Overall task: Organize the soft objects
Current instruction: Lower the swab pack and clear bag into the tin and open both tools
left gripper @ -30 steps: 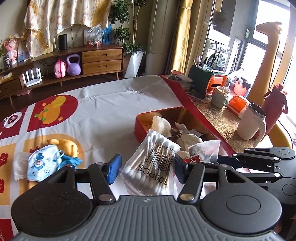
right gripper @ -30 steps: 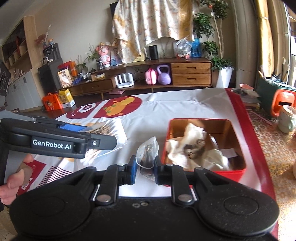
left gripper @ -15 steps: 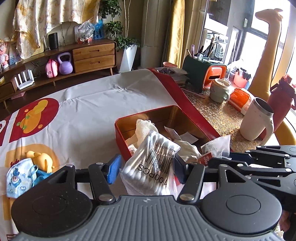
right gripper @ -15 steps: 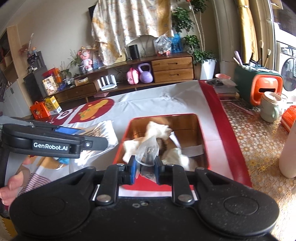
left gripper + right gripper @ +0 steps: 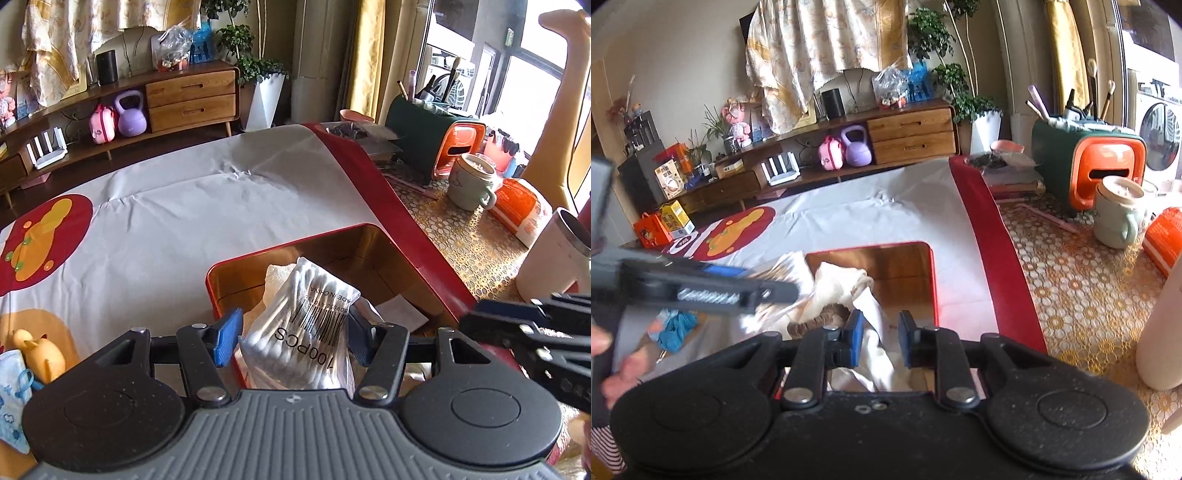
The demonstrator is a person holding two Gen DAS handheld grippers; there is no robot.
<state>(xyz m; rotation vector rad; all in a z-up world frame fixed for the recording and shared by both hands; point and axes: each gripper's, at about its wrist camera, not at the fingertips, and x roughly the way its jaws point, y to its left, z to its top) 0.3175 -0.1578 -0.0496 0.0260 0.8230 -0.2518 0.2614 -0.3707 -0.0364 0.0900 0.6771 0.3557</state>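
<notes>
Left hand-held gripper (image 5: 291,341) was clamped on 1 clear bag of cotton swabs (image 5: 306,328), marked "100PCS". The bag stood upright between the blue pads (image 5: 228,336), gripped low across its bulk, probably so the loose film would not slip. It hung over the near-left part of the red tin (image 5: 369,230), above the white cloth (image 5: 277,277) already inside. Judgement: the bag was positioned for a drop into the tin, not yet let go.

Right hand-held gripper (image 5: 881,338) had its jaws apart with nothing between them. It sat over the near edge of the tin, at 6 o'clock of the tin's opening in the right wrist view, with crumpled white material and a brown soft item (image 5: 820,321) below and at 10 o'clock of the pads. Judgement: it was empty over the tin because its load was likely already delivered; this cannot be confirmed from the views.

Outside the tin, on the bench cloth (image 5: 184,206) at 8 o'clock in the left wrist view: a yellow toy (image 5: 37,354) and a blue printed mask (image 5: 13,398), touching or nearly so. Both appear unsorted.

Risk noted: the bag may catch on the tin's rim if released too near the left wall.
</notes>
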